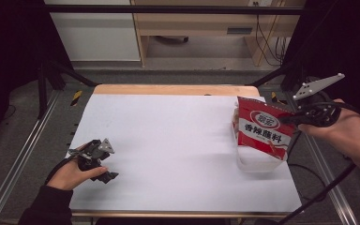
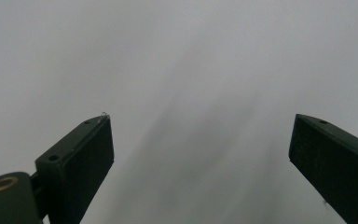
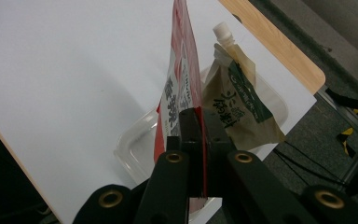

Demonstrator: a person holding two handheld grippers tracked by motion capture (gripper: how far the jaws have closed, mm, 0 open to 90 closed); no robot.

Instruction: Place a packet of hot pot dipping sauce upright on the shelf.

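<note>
Over at the right edge of the surface (image 1: 168, 140), the right claw (image 3: 199, 140) is clamped on the red sauce packet (image 1: 265, 129), dangling above a clear tub (image 1: 258, 165); left claw (image 2: 200, 158) hangs released, near-left.

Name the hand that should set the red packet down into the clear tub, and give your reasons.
Right. The right gripper is already shut on the red packet, holding it upright over the clear tub beside the spouted pouch. The left gripper rests open at the table's far left edge.

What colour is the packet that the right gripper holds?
The packet is red with a white label and dark characters; the high view shows it best.
</note>
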